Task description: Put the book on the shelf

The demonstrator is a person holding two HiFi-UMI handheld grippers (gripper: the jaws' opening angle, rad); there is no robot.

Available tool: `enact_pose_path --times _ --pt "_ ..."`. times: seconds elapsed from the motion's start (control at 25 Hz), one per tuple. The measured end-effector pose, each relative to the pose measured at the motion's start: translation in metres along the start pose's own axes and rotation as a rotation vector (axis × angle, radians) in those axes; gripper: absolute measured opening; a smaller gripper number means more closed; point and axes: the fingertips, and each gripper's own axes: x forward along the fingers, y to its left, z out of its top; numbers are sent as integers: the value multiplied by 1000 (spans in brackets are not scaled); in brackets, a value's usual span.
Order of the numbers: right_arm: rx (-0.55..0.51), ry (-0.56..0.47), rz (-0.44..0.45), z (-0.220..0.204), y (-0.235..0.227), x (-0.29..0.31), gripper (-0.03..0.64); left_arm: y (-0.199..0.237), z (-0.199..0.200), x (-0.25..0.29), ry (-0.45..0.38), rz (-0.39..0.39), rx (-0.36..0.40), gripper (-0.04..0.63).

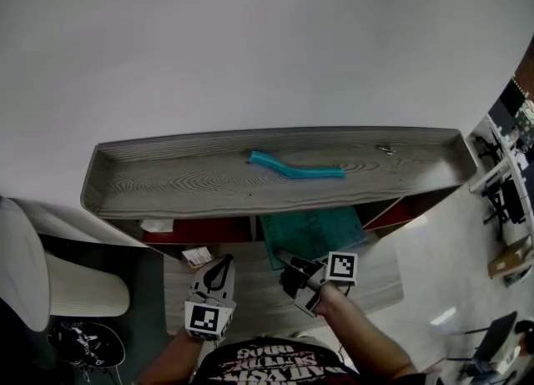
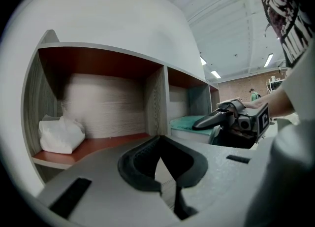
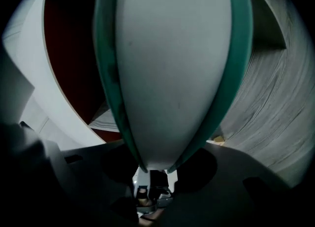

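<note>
Print on the person's shirt (image 1: 265,360) is cut off and unreadable. The book (image 1: 310,233), teal-covered with pale page edges, lies flat in the middle compartment of the shelf (image 1: 167,183), half hidden under its top, its near end pinched by the right tool (image 1: 289,268). The left tool (image 1: 219,266) is pressed together, empty, before the shelf's front edge.
</note>
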Motion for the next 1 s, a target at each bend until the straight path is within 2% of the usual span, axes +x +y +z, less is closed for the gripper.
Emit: enact_pose_path --times 0.04,0.24,0.48,0.56,0.64,0.76,1.0 --pt "1 -7 13 2 1 3 167 0 0 0 -1 0 3 0" --pt "4 12 80 -12 3 -1 281 2 0 0 1 7 17 0" --pt "-36 16 86 -30 -1 -30 295 5 2 -1 -4 23 9 0" --pt "-118 -5 66 -28 1 -42 265 4 2 0 -4 23 11 0" --pt "-204 -41 48 -20 3 -50 196 3 1 0 -2 24 10 0" --pt "-272 -67 49 -7 10 -48 101 0 3 1 -5 19 17 0" --pt "-342 -50 38 3 17 -27 88 -10 7 -1 -9 8 20 0"
